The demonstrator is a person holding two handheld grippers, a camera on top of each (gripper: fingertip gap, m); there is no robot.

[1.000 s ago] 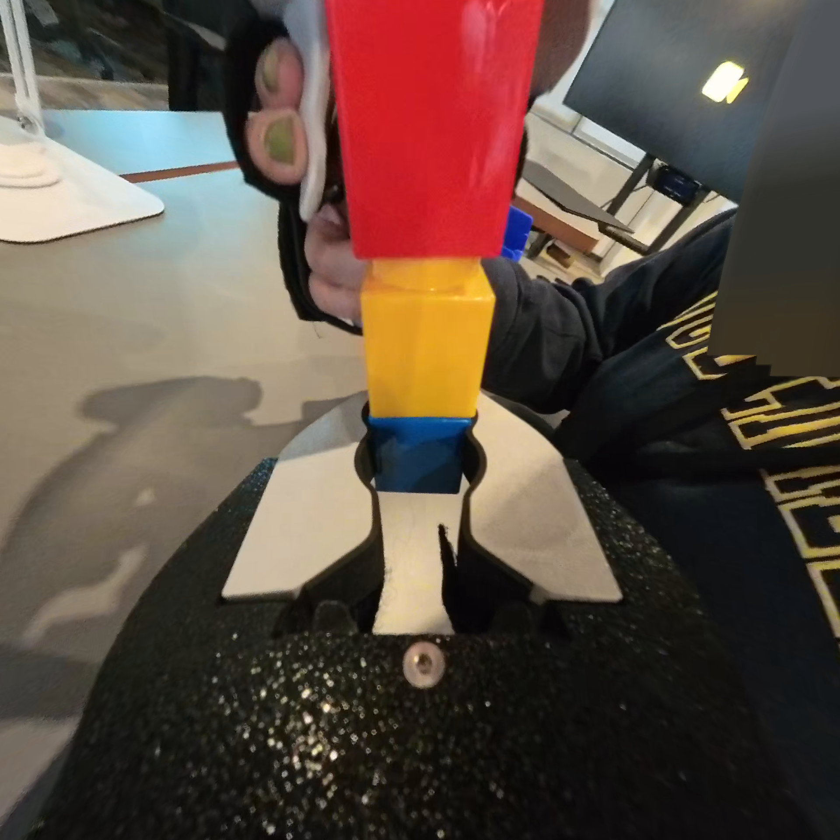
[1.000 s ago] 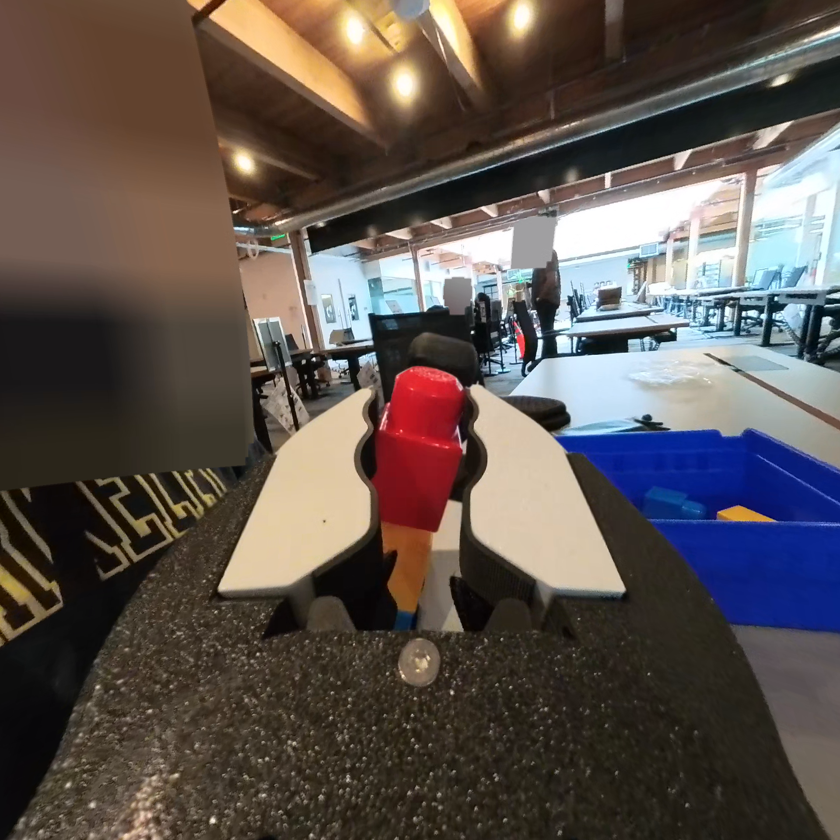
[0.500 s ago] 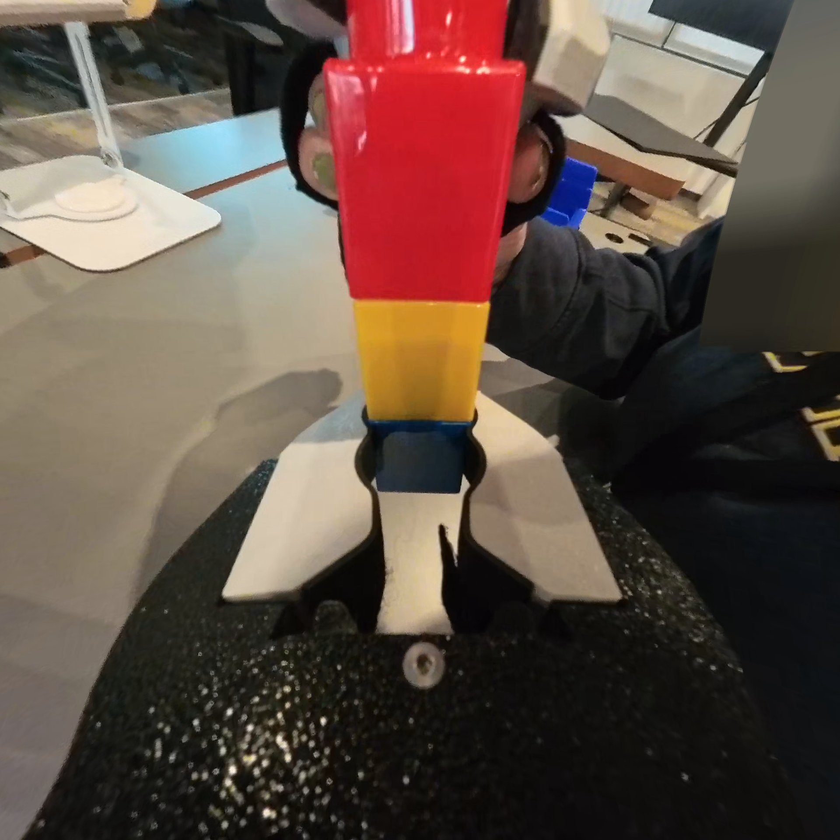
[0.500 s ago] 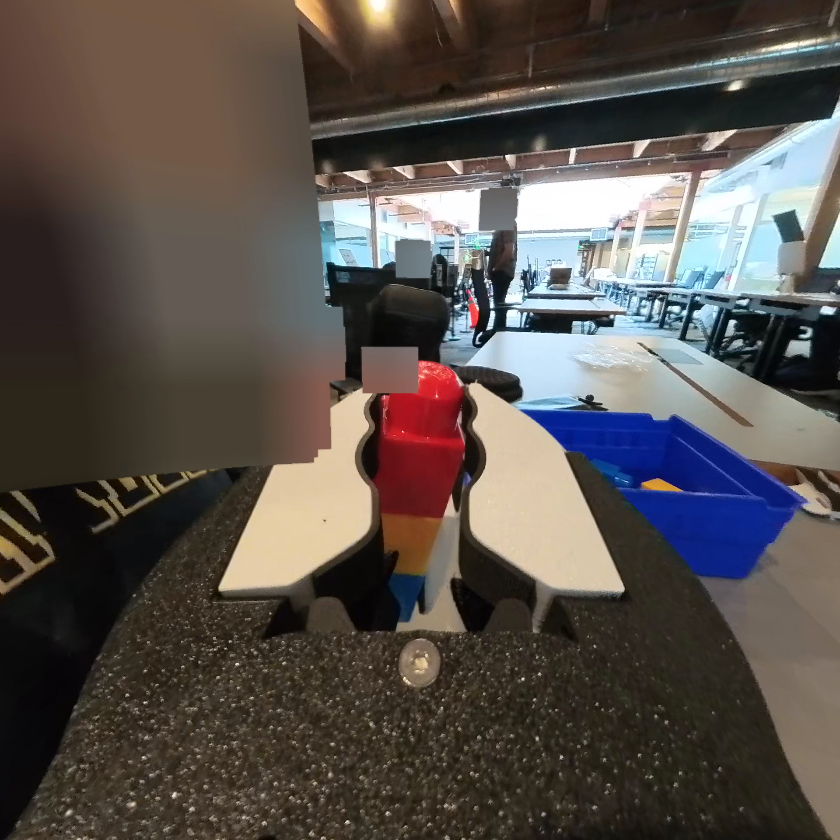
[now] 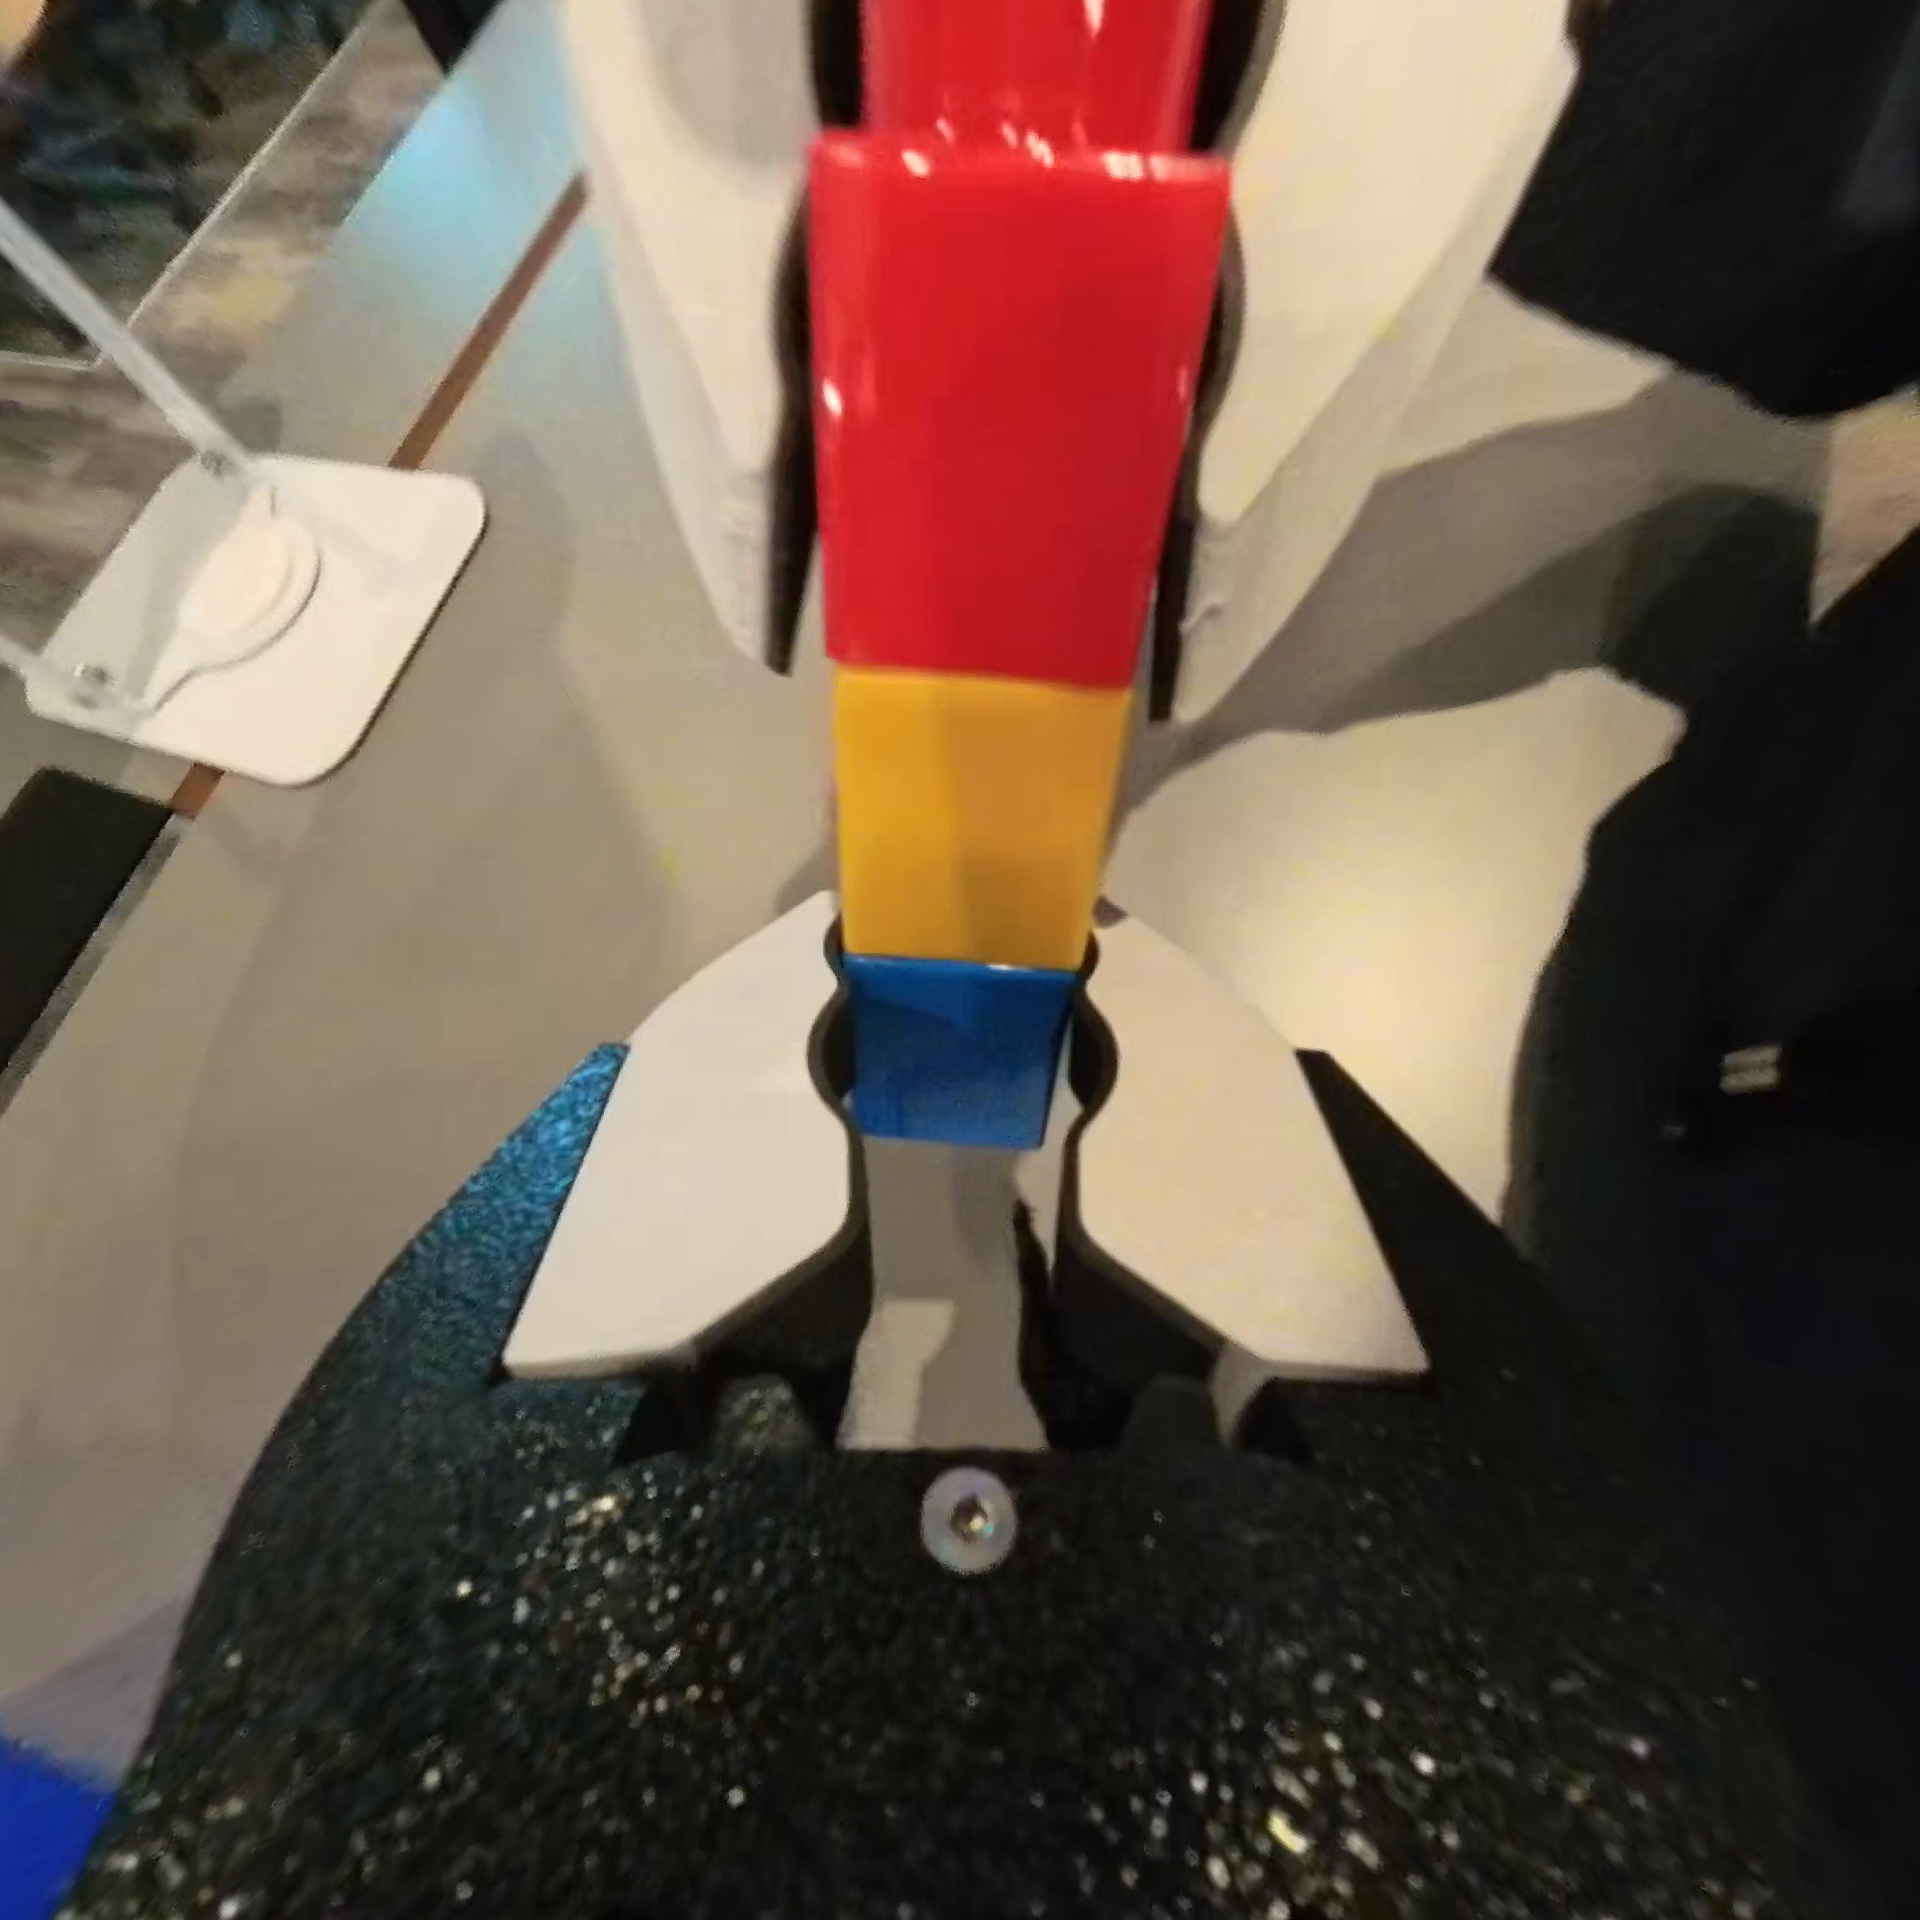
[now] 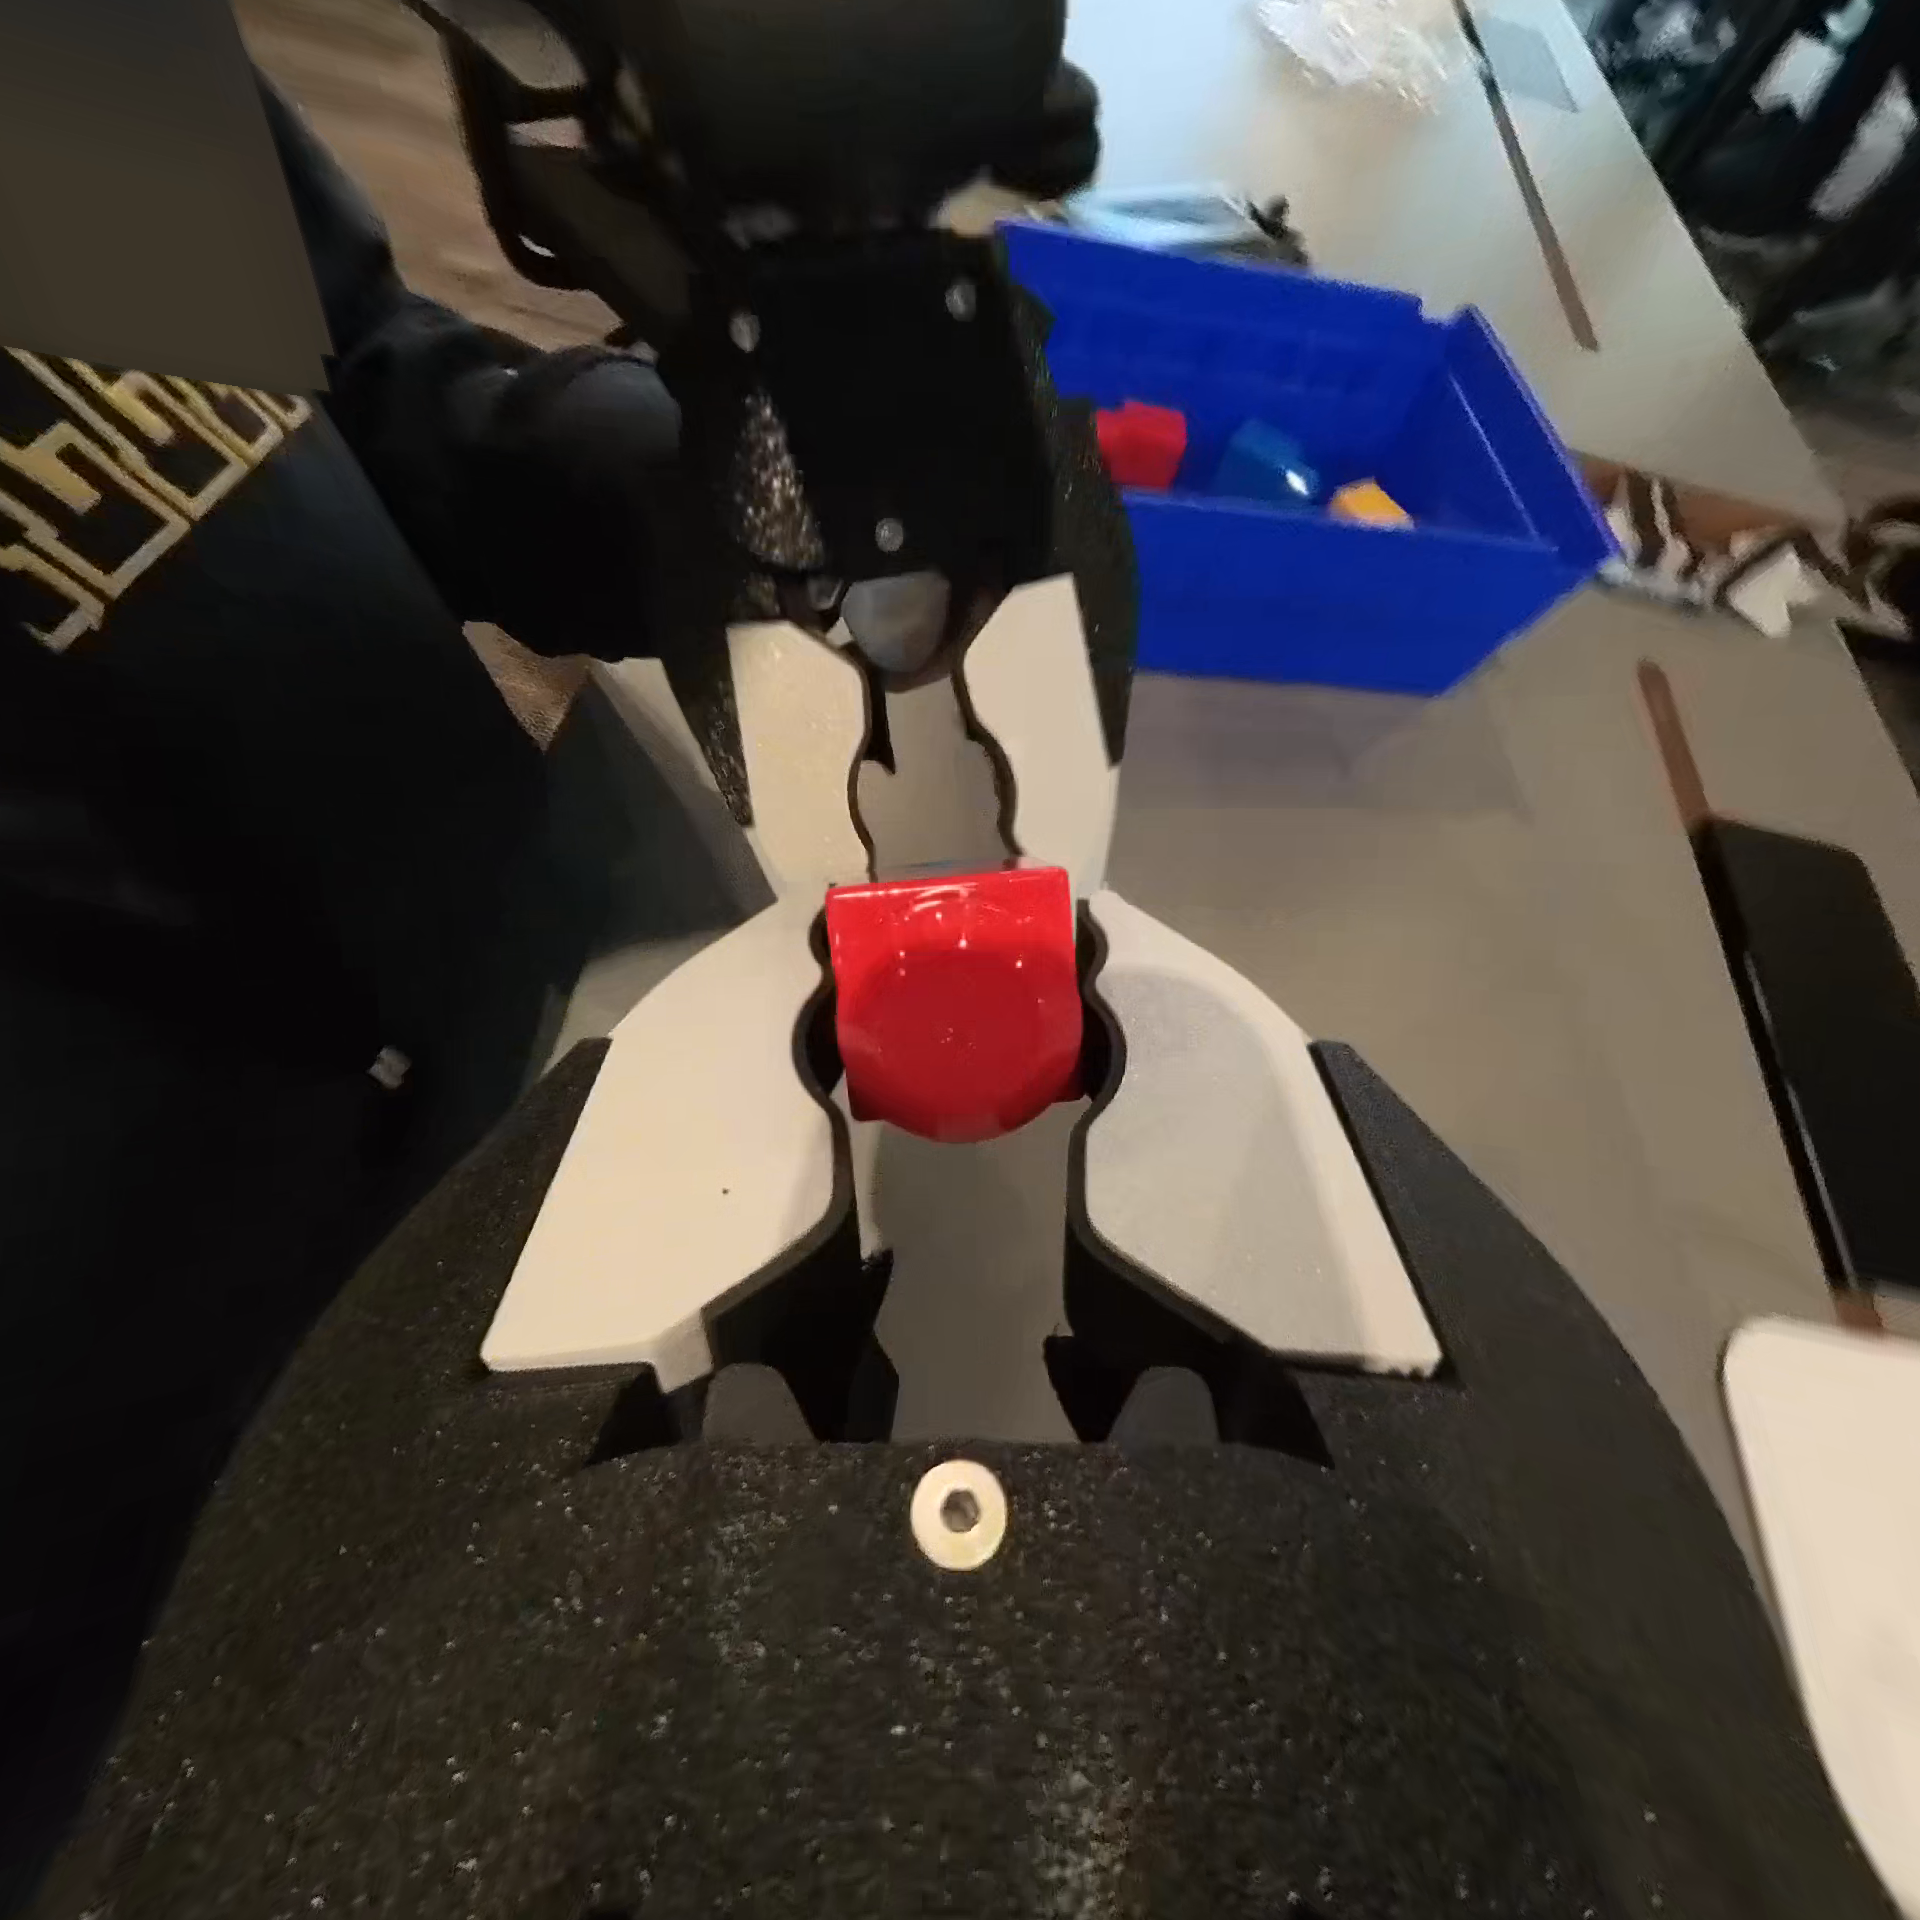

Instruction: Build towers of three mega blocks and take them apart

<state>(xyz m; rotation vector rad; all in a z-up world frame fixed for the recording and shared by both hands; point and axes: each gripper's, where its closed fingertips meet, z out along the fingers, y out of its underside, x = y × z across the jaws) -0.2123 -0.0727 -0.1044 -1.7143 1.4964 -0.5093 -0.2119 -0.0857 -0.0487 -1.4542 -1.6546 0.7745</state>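
A three-block tower is held between both grippers above the grey table [image 5: 343,935]. In the left wrist view my left gripper [image 5: 956,1023] is shut on the blue block [image 5: 951,1049] at one end; the yellow block [image 5: 971,816] sits in the middle and the red block [image 5: 1013,395] is at the far end, between the right gripper's white fingers [image 5: 686,312]. In the right wrist view my right gripper [image 6: 956,1008] is shut on the red block [image 6: 951,1013], seen stud-end on. The left gripper's fingers [image 6: 805,748] show beyond it, and the other blocks are hidden.
A blue bin [image 6: 1340,540] with red, blue and yellow loose blocks stands on the table behind the grippers. A white stand base [image 5: 260,623] sits at the left. A dark panel [image 6: 1829,1049] lies at the table's right. The person's dark sleeve [image 6: 499,499] is close on the left.
Both grippers have tilted down toward the table with the tower still held between them. The gap between red and yellow seen one second ago has closed.
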